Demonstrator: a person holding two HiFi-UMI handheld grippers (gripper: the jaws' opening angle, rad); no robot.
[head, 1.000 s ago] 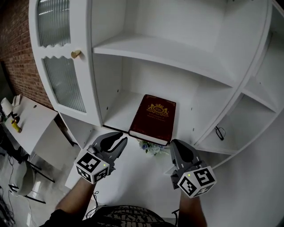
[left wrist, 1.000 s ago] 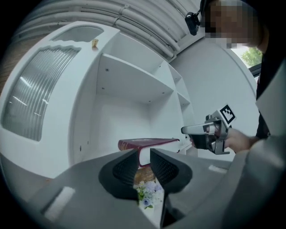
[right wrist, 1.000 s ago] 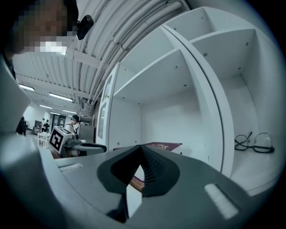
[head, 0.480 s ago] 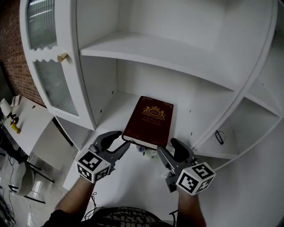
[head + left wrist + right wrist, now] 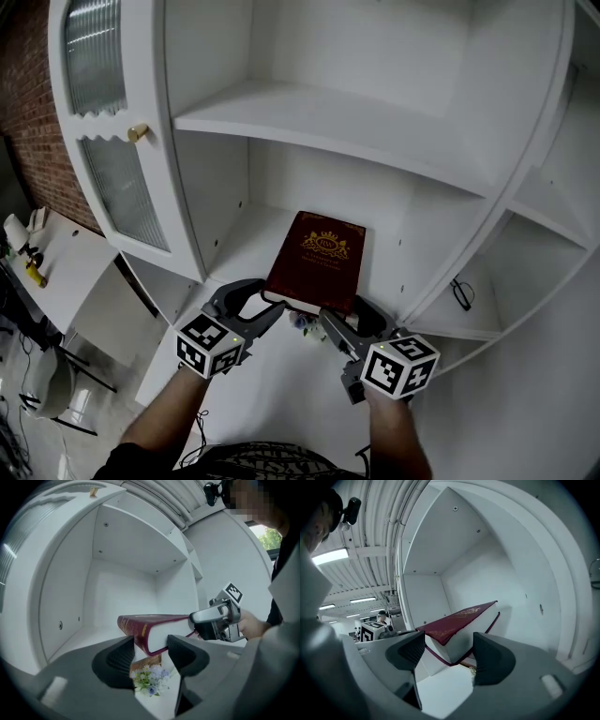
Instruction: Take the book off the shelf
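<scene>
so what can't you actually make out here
- Gold print on the book: too small to read, head view.
- Brown thing by the flowers: mostly hidden under the book, left gripper view.
- Dark item on the right-hand shelf: too small, head view.

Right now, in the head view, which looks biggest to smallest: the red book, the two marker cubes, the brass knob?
1. Red book, clearly largest.
2. Left cube and right cube: about alike, and both sit nearer the camera, so I won't rank them.
3. Brass knob, smallest.
</scene>
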